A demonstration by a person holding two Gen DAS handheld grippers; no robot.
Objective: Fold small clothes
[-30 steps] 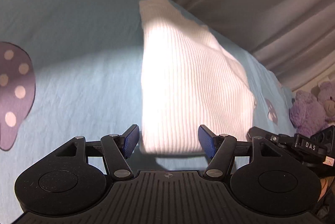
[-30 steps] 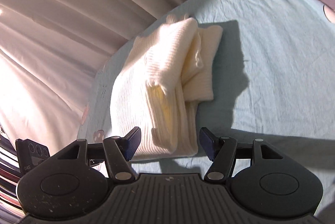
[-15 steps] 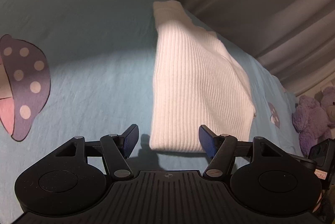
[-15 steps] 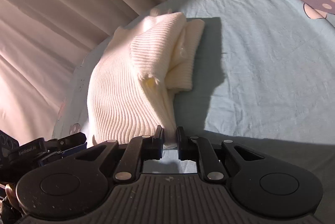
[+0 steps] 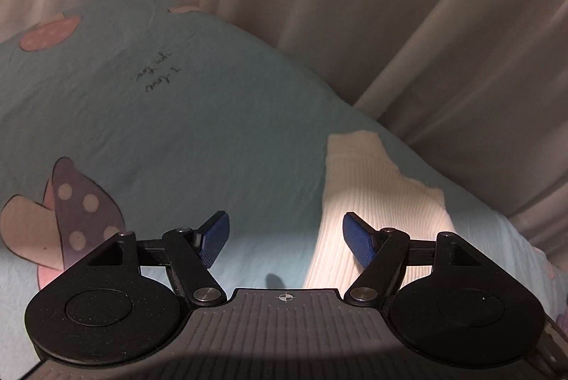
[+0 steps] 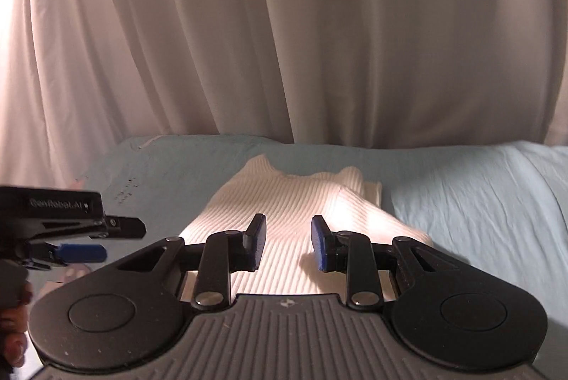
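Bed sheet (image 5: 184, 138), pale blue with mushroom prints (image 5: 85, 213) at lower left and script at upper centre, runs up to a cream curtain (image 6: 284, 25) filling the upper frame. Folded white ribbed top (image 6: 284, 202) lies flat on the sheet, lower centre in the right view, lower right in the left view. Left gripper (image 5: 285, 239): jaws wide and opening, nothing between them, tilted down above the sheet. Right gripper (image 6: 288, 247): jaws partly apart and opening, empty, above the top's near edge.
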